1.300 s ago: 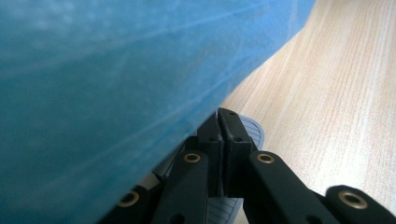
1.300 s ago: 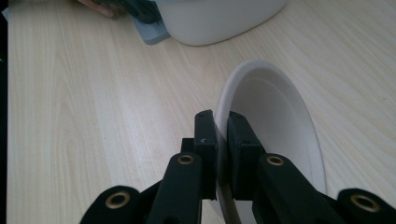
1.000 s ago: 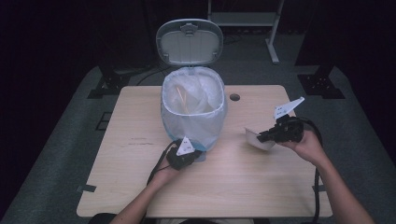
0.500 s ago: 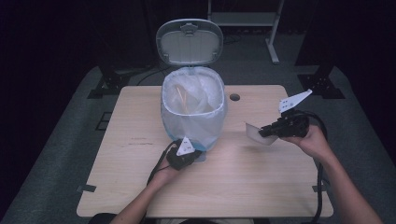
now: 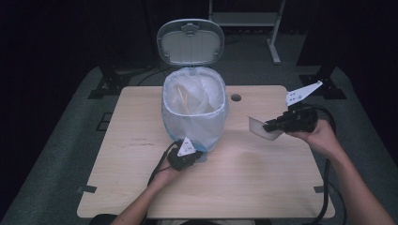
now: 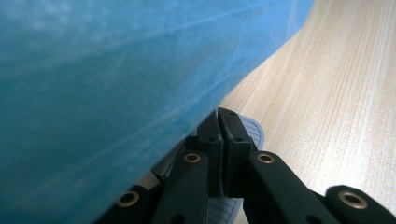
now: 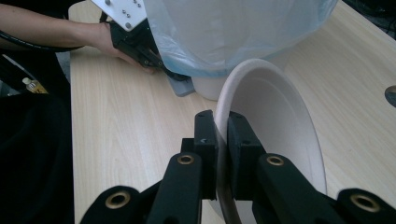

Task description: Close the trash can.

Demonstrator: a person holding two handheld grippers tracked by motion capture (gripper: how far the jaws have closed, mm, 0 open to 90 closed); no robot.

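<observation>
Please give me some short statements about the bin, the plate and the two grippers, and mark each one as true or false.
1. The bin has its lid open. True.
2. The right gripper holds a white plate by its rim. True.
3. The plate lies flat on the table. False: it is held above the table, tilted.
4. The left gripper has its jaws wide open. False: they are shut, resting on the bin's pedal.
5. The bin has a bag as a liner. True.
</observation>
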